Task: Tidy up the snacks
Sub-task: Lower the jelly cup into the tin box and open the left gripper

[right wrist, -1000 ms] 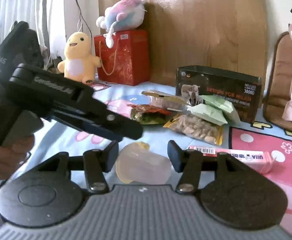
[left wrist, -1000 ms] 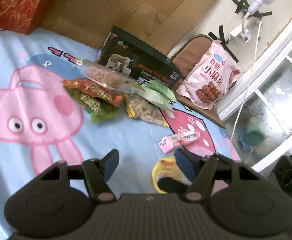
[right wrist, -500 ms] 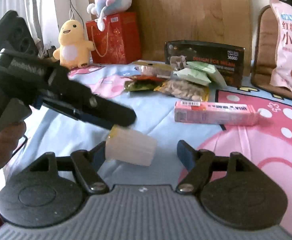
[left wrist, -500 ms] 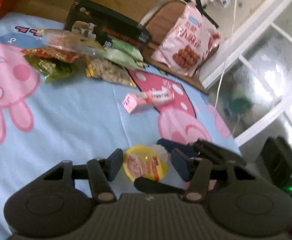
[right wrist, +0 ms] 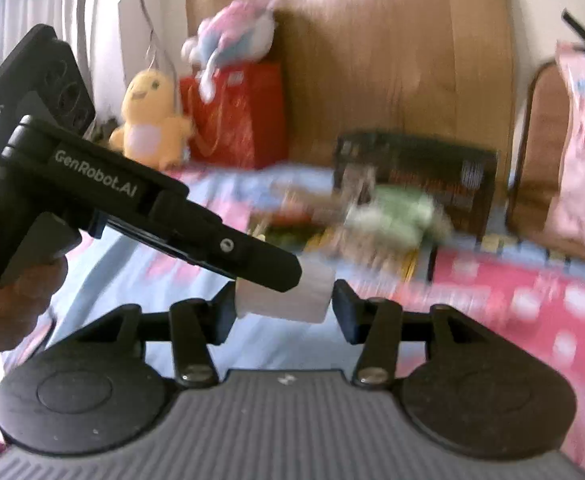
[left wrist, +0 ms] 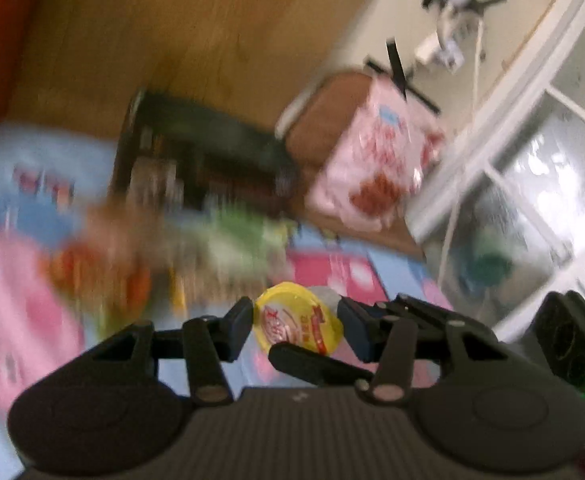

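Observation:
A small jelly cup with a yellow lid (left wrist: 292,316) sits between the fingers of my left gripper (left wrist: 296,320), which is shut on it and holds it above the blue cartoon blanket (left wrist: 24,208). In the right wrist view the same cup (right wrist: 292,300) shows as a pale translucent body between the fingers of my right gripper (right wrist: 284,312). The right jaws are closing around it, with a thin gap still at the right pad. One finger of the left gripper (right wrist: 252,260) lies across the cup's top there. A hand (right wrist: 12,312) holds the left gripper's handle.
A blurred pile of snack packets (left wrist: 212,248) lies in front of a dark box (left wrist: 204,160) by the wooden headboard. A big pink snack bag (left wrist: 376,172) leans at the right near a white window frame (left wrist: 492,120). A yellow plush (right wrist: 148,116) and red gift bag (right wrist: 236,112) stand at the back left.
The left gripper closed on the jelly cup and lifted it off the blanket. The right jaws widened, then narrowed around the cup, and both views swung upward.

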The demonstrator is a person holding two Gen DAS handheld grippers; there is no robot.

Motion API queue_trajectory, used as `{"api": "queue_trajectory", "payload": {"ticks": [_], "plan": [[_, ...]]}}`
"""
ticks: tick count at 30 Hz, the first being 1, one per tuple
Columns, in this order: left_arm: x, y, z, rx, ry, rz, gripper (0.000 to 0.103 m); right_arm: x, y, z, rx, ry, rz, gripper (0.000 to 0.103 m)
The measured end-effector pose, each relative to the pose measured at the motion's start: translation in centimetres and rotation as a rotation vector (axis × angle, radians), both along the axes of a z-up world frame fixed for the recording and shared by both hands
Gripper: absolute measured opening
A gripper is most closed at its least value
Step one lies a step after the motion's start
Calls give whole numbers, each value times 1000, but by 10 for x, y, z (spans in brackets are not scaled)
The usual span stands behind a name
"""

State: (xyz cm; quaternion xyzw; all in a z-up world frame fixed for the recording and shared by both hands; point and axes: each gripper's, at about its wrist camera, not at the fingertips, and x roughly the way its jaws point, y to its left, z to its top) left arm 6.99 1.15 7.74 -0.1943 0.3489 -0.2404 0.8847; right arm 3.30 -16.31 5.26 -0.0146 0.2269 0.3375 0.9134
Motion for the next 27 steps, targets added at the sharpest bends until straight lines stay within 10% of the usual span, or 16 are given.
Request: {"api": "queue_trajectory", "payload": {"ticks": [6,14,23,27], "plan": [[101,-4,29,22,-25,72,50,105,3,35,52,-14,-65,53],[177,-5,-5,44,66,89,56,203,17,19,-13,75,-122,54],[122,59,6,-25,-41,155,71,178,1,25,71,20,-158,62],[95,100,-29,-107,76,260,71,163,1,13,150,184,-13,62]]}}
